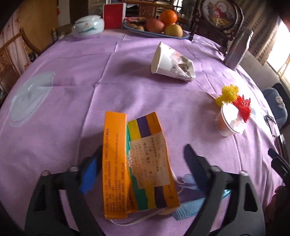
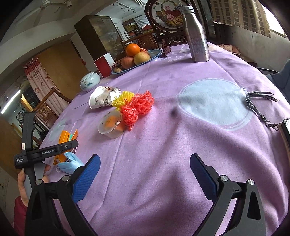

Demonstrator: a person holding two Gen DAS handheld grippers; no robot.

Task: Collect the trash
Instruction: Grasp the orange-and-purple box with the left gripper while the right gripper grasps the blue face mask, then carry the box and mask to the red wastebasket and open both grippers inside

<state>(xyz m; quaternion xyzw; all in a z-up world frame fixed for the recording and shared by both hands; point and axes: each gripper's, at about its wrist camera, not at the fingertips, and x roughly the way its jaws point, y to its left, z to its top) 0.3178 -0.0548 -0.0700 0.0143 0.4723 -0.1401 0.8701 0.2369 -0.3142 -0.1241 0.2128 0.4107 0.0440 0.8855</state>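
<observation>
A flattened orange box (image 1: 134, 163) lies on the purple tablecloth, over a blue face mask (image 1: 188, 207). My left gripper (image 1: 143, 154) is open, its fingers either side of the box, low over it. A crushed paper cup (image 1: 172, 63) lies on its side further back. A plastic cup (image 1: 230, 123) with yellow and red fruit netting (image 1: 235, 99) stands at right. My right gripper (image 2: 145, 167) is open and empty over bare cloth. In the right wrist view the plastic cup (image 2: 110, 125), netting (image 2: 137, 107), paper cup (image 2: 103, 98), box (image 2: 67, 138) and mask (image 2: 70, 163) show at left.
A fruit plate (image 1: 155, 25), a red box (image 1: 113, 16) and a white lidded bowl (image 1: 88, 26) stand at the table's far side. A steel bottle (image 2: 197, 34) stands at the back right. A strap with a clip (image 2: 259, 107) lies near the right edge.
</observation>
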